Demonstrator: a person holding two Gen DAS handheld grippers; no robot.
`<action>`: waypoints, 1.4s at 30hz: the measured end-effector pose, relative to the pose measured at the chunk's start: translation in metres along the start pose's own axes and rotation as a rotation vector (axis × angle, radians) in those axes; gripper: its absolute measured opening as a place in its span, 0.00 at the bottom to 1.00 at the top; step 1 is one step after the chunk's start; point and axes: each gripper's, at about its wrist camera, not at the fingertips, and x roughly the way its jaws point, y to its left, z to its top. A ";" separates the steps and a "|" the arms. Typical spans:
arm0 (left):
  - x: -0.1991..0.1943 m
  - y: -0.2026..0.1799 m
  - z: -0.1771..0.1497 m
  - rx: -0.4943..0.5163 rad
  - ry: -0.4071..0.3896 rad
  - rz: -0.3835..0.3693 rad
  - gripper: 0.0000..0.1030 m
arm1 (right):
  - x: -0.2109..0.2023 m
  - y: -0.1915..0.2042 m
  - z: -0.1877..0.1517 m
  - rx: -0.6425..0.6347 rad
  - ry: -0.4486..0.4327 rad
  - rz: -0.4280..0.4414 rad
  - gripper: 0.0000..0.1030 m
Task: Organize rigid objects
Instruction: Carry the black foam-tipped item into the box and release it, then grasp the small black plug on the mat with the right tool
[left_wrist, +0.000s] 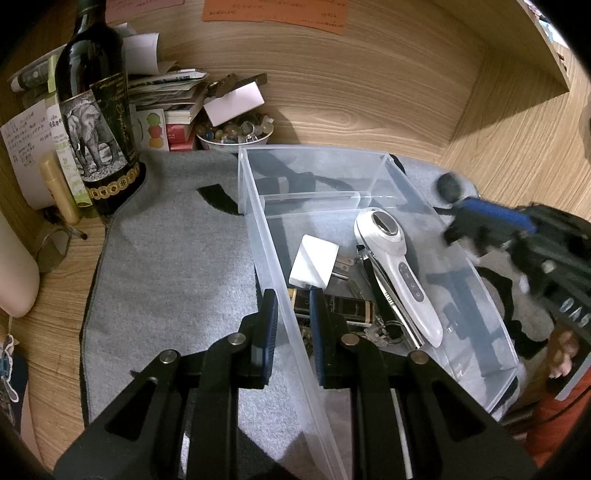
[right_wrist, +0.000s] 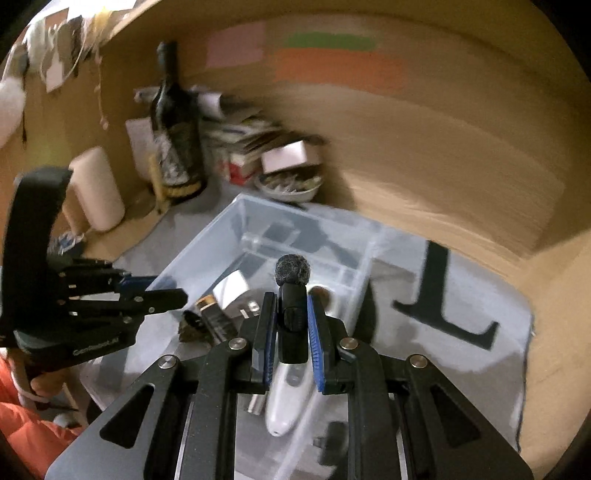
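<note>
While our left tongs (left_wrist: 291, 314) pinched the clear bin's near wall (left_wrist: 273, 266), our right tongs (right_wrist: 291, 325) gripped a small microphone (right_wrist: 292, 291) upright, foam tip up, directly above the bin's cluttered compartment.

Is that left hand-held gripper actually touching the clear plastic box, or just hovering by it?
Touching. In the left wrist view, the left hand-held gripper is shut on the near wall of the clear plastic box: one blue finger sits outside the wall, the other inside.
</note>
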 end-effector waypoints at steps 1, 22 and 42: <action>0.000 0.000 0.000 0.000 0.000 0.000 0.16 | 0.005 0.003 0.000 -0.010 0.013 0.007 0.14; 0.000 0.001 0.001 0.001 0.002 -0.001 0.16 | -0.006 -0.011 0.001 0.035 -0.006 0.002 0.46; 0.001 0.002 0.001 0.009 0.003 0.007 0.16 | -0.026 -0.072 -0.066 0.204 0.084 -0.167 0.53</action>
